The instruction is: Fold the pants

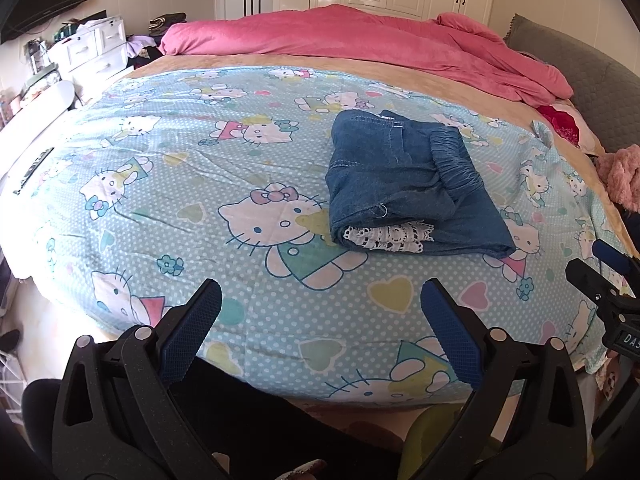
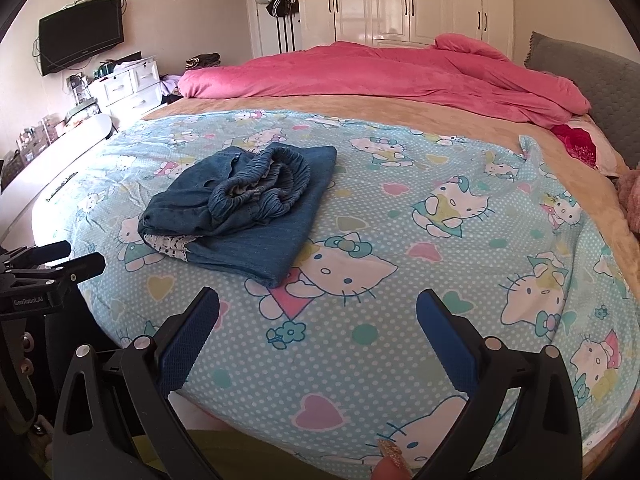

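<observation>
A pair of blue denim pants (image 1: 408,184) lies folded into a compact bundle on the light blue cartoon-cat sheet (image 1: 200,184), with white lace trim showing at its near edge. It also shows in the right wrist view (image 2: 244,208), elastic waistband on top. My left gripper (image 1: 320,296) is open and empty, held back near the bed's front edge, below and left of the pants. My right gripper (image 2: 318,304) is open and empty, near the front edge, right of the pants. Neither touches the pants.
A pink duvet (image 1: 360,40) is bunched along the far side of the bed. A grey headboard cushion (image 2: 592,76) stands at the right. White drawers (image 2: 124,84) and a wall TV (image 2: 80,36) are at the left. White wardrobes (image 2: 420,0) line the back wall.
</observation>
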Demonstrator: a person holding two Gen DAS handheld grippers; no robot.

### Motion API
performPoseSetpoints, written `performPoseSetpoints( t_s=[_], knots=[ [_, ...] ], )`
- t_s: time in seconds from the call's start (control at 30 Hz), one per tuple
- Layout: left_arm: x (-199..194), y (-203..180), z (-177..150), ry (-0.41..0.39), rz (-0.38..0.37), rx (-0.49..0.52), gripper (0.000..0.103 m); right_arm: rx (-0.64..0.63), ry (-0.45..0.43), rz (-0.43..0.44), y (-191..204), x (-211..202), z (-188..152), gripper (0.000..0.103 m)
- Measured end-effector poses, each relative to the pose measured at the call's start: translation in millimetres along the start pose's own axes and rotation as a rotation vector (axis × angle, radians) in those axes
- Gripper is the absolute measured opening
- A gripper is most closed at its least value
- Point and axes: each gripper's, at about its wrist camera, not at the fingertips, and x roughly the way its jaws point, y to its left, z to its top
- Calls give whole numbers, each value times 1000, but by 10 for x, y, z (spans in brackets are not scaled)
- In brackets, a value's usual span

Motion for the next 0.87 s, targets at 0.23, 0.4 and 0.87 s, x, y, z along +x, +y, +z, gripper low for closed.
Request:
performPoseSetpoints(
  t_s=[0.23, 0.4, 0.87],
  knots=[
    [16, -3, 10, -2, 2, 14, 94, 2, 0, -14, -15, 0, 15, 99],
    [71, 102, 33, 15, 45, -22, 94, 4, 5, -49, -82, 20, 14, 99],
    [915, 1710, 748, 92, 285, -194, 94, 281, 44, -442, -1960, 313, 213, 99]
  ],
)
